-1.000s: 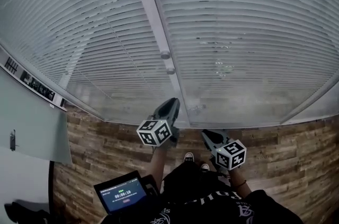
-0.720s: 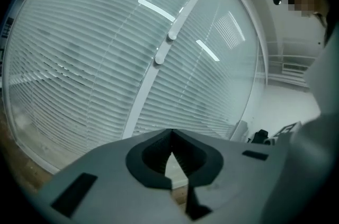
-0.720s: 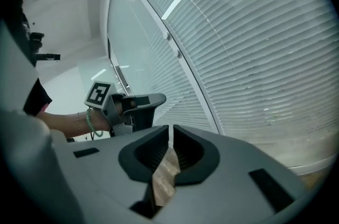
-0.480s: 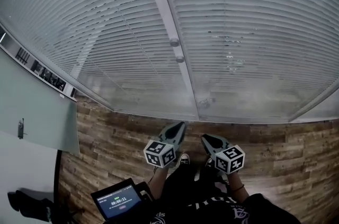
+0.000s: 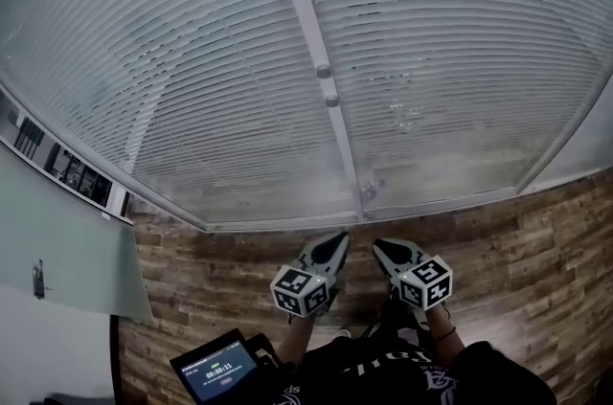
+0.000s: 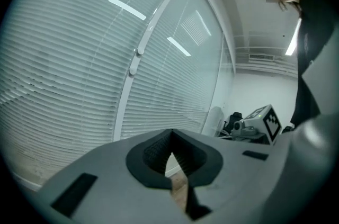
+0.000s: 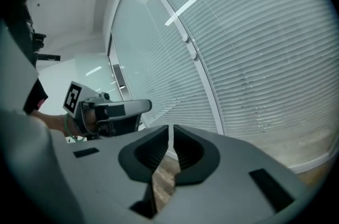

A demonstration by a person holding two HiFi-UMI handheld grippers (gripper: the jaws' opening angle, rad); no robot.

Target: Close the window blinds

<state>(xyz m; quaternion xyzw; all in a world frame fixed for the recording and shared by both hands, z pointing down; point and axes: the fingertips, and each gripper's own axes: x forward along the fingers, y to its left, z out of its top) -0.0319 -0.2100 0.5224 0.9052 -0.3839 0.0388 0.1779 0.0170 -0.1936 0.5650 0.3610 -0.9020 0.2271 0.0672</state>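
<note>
Currently both grippers low, empty: left gripper [image 5: 333, 242] jaws together, right gripper [image 5: 381, 247] jaws nearly together. Window blinds [image 5: 192, 87] ahead, above both. Likely best: reach up to knobs [image 5: 327, 82] on frame post, open jaws first.

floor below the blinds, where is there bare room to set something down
Bare floor lies right of the right gripper, along the foot of the blinds, and left of the left gripper, beyond the tablet. It is crowded in the middle, around both grippers.
</note>
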